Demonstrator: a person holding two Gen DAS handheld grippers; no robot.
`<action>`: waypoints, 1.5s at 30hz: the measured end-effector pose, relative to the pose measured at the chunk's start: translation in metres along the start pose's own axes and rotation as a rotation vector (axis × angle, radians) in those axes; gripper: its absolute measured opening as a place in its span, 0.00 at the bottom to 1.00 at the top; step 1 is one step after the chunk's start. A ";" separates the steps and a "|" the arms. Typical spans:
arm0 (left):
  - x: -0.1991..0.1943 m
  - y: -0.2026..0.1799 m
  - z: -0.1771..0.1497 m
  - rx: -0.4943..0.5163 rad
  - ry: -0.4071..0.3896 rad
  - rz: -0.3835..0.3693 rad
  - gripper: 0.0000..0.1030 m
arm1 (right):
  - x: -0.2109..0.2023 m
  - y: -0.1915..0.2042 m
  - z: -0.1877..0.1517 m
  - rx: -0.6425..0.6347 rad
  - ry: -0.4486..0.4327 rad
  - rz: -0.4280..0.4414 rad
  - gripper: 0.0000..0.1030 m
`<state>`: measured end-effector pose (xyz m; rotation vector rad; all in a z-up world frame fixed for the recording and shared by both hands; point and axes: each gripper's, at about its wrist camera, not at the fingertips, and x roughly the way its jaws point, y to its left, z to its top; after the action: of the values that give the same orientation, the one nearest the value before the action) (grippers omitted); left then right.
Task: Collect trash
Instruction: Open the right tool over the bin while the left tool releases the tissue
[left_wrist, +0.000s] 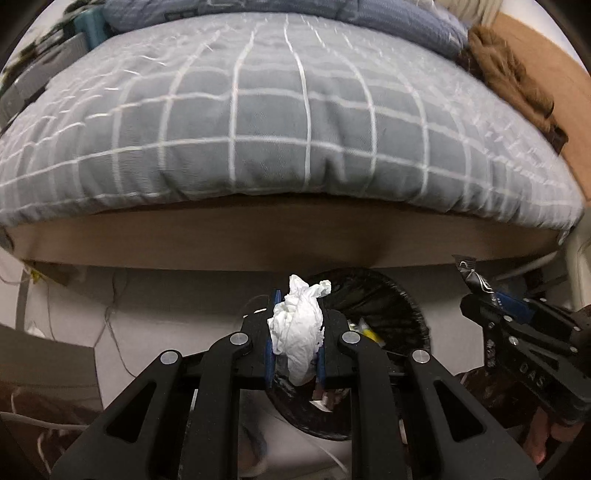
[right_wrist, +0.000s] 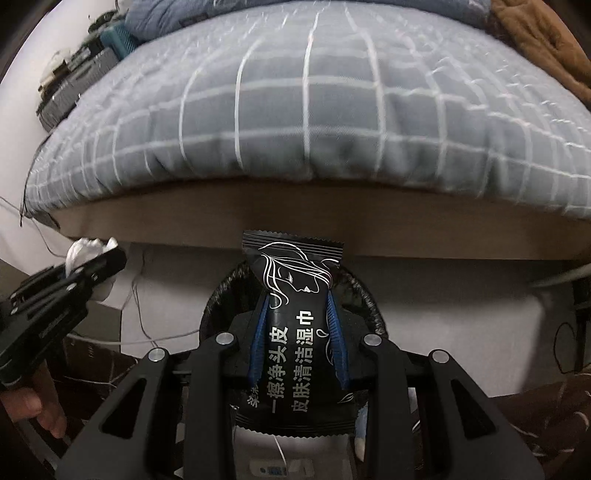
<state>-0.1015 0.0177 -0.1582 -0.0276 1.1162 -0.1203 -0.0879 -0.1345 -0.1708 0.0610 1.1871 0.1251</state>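
Observation:
My left gripper (left_wrist: 295, 314) is shut on a crumpled white tissue (left_wrist: 297, 325), which bulges out above and below its blue pads. It hangs over the near rim of a black-lined trash bin (left_wrist: 384, 295) standing on the floor by the bed. My right gripper (right_wrist: 297, 314) is shut on a black wet-wipe packet (right_wrist: 295, 332) with white lettering and a line drawing. That packet is held upright above the same trash bin (right_wrist: 369, 306). Each gripper shows in the other's view: the right gripper (left_wrist: 480, 295) at the right edge, the left gripper (right_wrist: 103, 262) at the left with its tissue (right_wrist: 85, 251).
A bed with a grey-blue checked duvet (left_wrist: 277, 118) on a wooden frame (left_wrist: 258, 236) fills the upper half. A brown blanket (left_wrist: 509, 74) lies at its far right. Thin cables (left_wrist: 114, 325) run over the white floor at left. A hand (right_wrist: 40, 406) grips the left handle.

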 end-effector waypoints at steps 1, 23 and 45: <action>0.005 0.001 0.001 0.004 0.003 0.003 0.15 | 0.006 0.003 0.001 -0.011 0.008 -0.003 0.28; 0.007 -0.008 0.000 -0.021 -0.008 -0.054 0.14 | -0.023 -0.004 0.007 0.011 -0.139 -0.085 0.89; 0.015 -0.088 0.004 0.100 -0.030 -0.077 0.62 | -0.064 -0.079 0.000 0.050 -0.238 -0.256 0.93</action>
<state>-0.0987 -0.0717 -0.1630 0.0162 1.0780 -0.2438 -0.1059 -0.2209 -0.1209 -0.0316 0.9515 -0.1340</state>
